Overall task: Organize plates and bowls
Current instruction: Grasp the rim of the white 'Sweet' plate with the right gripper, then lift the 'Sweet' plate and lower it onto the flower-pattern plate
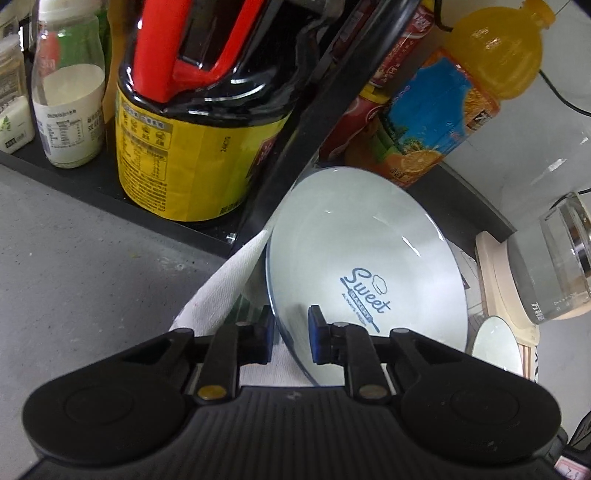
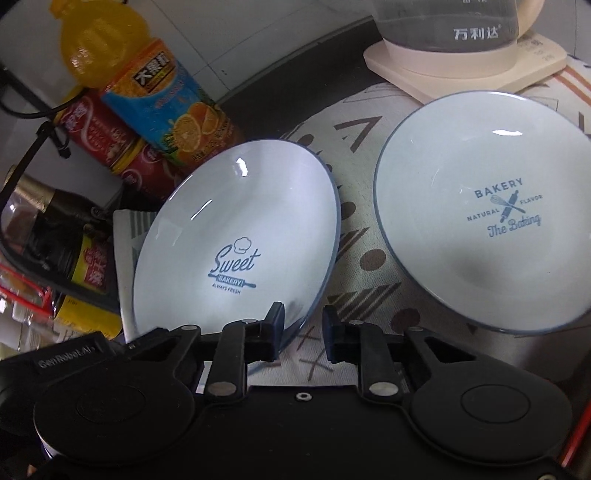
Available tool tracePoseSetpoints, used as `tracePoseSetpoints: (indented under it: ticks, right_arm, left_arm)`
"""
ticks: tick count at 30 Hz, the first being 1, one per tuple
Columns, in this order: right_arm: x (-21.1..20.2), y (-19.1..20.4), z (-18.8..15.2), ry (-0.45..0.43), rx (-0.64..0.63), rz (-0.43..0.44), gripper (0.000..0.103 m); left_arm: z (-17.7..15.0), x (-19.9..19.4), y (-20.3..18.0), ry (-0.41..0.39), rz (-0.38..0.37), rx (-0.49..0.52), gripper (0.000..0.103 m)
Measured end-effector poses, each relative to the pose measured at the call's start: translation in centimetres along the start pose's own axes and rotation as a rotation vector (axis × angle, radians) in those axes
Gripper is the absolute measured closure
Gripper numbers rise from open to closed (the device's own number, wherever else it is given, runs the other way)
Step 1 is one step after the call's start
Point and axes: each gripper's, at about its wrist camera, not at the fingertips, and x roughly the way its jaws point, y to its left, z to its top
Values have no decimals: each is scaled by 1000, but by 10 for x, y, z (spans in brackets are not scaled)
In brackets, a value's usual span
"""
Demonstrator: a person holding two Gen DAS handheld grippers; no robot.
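Nearest in the left wrist view, the left tool point(image 1: 291, 334) has its jaws drawn narrow across the near rim of the "Sweet Bakery" plate point(image 1: 354, 251); one blue pad sits inside the rim, the other outside and below it, and they appear to pinch the edge. In the right wrist view the right tool point(image 2: 303, 334) is also narrow, set at the same plate's other near edge point(image 2: 236, 236): its left pad overlaps the rim, its right pad stands over the patterned cloth point(image 2: 354, 266). Whether those pads truly press the rim cannot be told for sure, though the plate stands tilted off the cloth, which suggests it is gripped.

Just beside it on the cloth lies the "Bakery" plate point(image 2: 480, 221), flat and untouched. Further off on the worktop point(image 1: 74, 258) stand the orange juice bottle point(image 2: 147, 88) and red cans point(image 2: 110, 144), close behind the tilted plate, and the glass kettle point(image 2: 450, 29) on its cream base behind the second plate.

The step in hand looks like lifting the first plate by two edges. The next move likely calls for raising both tools together, keeping the plate level so neither rim slips, clearing the bottles, then carrying it over the second plate to stack it.
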Motion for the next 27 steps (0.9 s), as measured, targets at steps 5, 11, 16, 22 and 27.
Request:
tracePoseSetpoints:
  ticks: [5,11,16,22,27]
  right_arm:
    - [10,0,5,-5,2,-4,85]
    - [15,-1,10,-26,-5,2,87]
    - [3,-4,14,-41,24,30,92]
    - [-17,0,10,-46,-13,42,90]
    - [-36,2,4,-58,-28,52,90]
  left_arm:
    - [0,11,1,7,2,-17,89]
    - [-3,10,0,-6,-3,-11,91]
    - [-5,-8,-4,-27,-22,-3,93]
    - [-12,-29,-4,-40,-28,3,92]
    - [-21,-51,-6,-66,-28,19,93]
